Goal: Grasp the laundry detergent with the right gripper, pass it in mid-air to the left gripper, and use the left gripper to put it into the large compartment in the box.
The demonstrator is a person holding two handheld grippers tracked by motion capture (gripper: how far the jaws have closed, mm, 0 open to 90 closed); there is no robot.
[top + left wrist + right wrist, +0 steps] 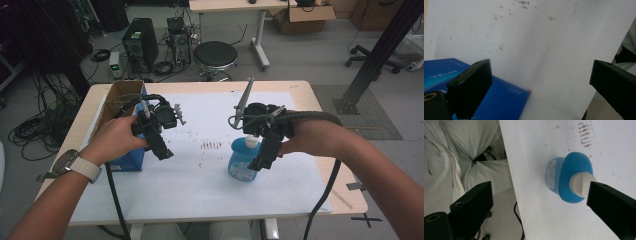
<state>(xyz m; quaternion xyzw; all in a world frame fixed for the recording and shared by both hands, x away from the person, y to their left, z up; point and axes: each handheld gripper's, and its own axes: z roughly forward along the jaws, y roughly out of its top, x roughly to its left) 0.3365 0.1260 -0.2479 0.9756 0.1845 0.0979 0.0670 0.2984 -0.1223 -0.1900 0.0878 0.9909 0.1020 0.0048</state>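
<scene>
Blue bottle (pixel 243 162) with white cap (pixel 251 142) standing upright on white sheet (pixel 210 170) covering the table (pixel 320 100), right of centre, near the front half. Same blue bottle (pixel 566 180) seen from above in right gripper view, white cap (pixel 581 184) just beside the inner face of one jaw, partly behind it.

Right gripper (pixel 262 157) held above and just right of bottle, pointed down, jaws spread wide, nothing between them. Right gripper (pixel 539 205) jaws well apart; other jaw out past the sheet edge over white clothing (pixel 456 157).

Left gripper (pixel 161 149) held over left part of sheet, jaws spread, empty. Left gripper (pixel 541 85) looking down at sheet with a blue box (pixel 499 100) corner under one jaw. Blue box (pixel 129 159) sits at left table edge, cardboard box (pixel 120 95) behind it.

Smudge marks (pixel 211 145) on sheet between the two grippers. Watch (pixel 75 165) on left wrist. Black stool (pixel 215 56) on floor beyond table.
</scene>
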